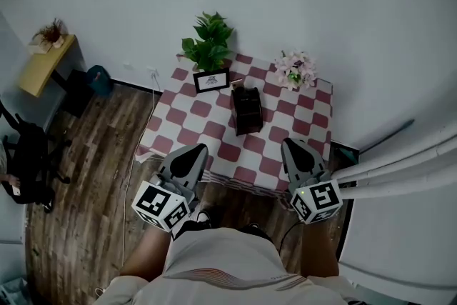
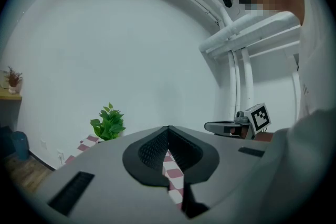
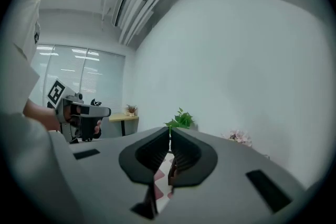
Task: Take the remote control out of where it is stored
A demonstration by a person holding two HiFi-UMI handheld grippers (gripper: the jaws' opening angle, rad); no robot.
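While head view shows holder (image 1: 247, 111) — right tongs (image 3: 169, 131) closed.

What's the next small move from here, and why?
Probably open the right claw and ease it forward toward the dark holder in the middle of the table. That claw and the left claw are both shut and empty, held at the table's near edge, short of the holder, the likeliest storage spot.
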